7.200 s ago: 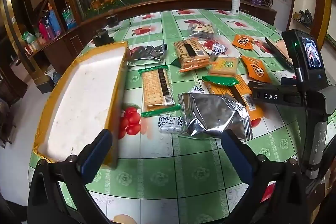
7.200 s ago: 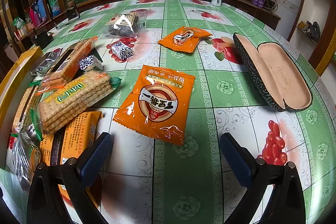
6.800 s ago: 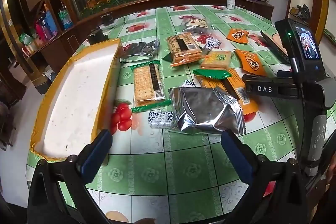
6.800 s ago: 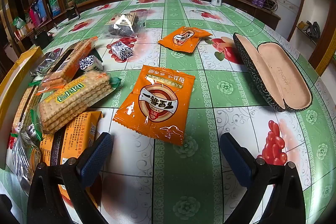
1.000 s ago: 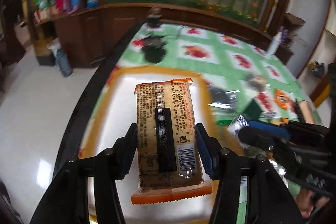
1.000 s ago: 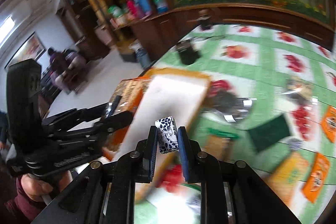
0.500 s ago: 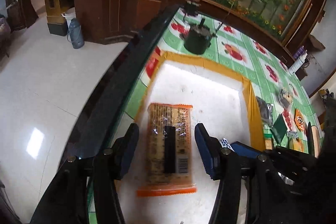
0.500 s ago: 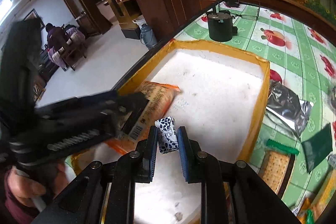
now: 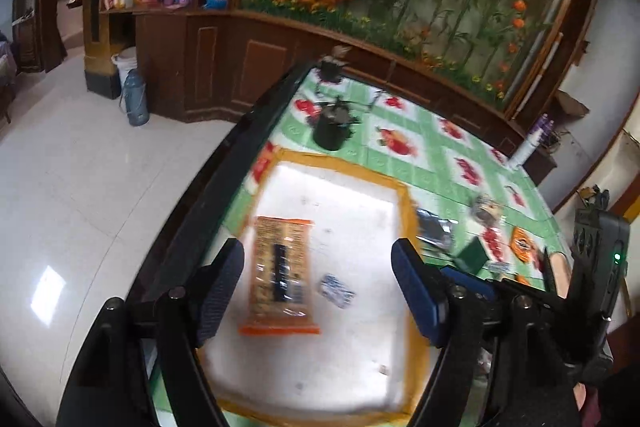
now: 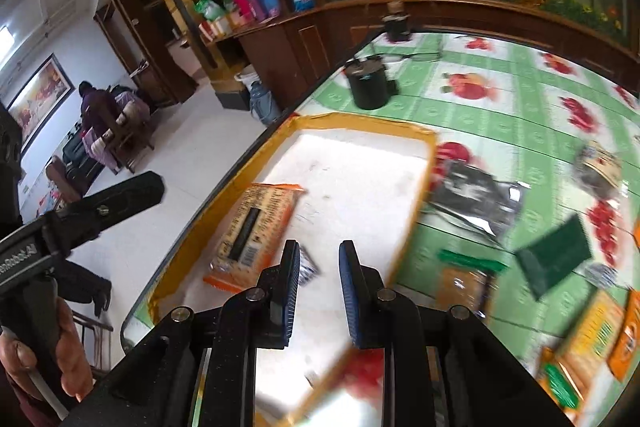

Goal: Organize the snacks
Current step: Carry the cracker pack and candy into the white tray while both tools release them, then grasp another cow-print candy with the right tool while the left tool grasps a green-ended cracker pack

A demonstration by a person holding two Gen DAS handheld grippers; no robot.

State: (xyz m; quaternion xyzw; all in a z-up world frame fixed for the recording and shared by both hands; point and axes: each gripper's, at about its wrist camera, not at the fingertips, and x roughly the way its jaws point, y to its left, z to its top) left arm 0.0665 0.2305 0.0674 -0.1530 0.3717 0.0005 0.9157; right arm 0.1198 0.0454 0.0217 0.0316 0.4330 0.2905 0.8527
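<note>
A yellow-rimmed tray (image 9: 407, 211) with a white floor lies at the table's left edge. An orange cracker pack (image 9: 281, 275) lies flat in it, also in the right wrist view (image 10: 252, 227). A small blue-and-white patterned candy (image 9: 336, 290) lies beside it, partly hidden behind my right fingers (image 10: 307, 269). My left gripper (image 9: 316, 291) is open and empty above the tray. My right gripper (image 10: 319, 291) is slightly open and empty above the tray's near part. Its body shows in the left wrist view (image 9: 592, 267).
Loose snacks lie on the green tablecloth right of the tray: a silver bag (image 10: 476, 199), a dark green packet (image 10: 554, 253), green-ended crackers (image 10: 464, 279), orange packets (image 10: 588, 339). A black pot (image 10: 368, 83) stands behind the tray. The table edge and floor are on the left.
My left gripper has let go of the cracker pack and opened wide. My right gripper has released the patterned candy, which now lies in the tray. Both grippers have risen.
</note>
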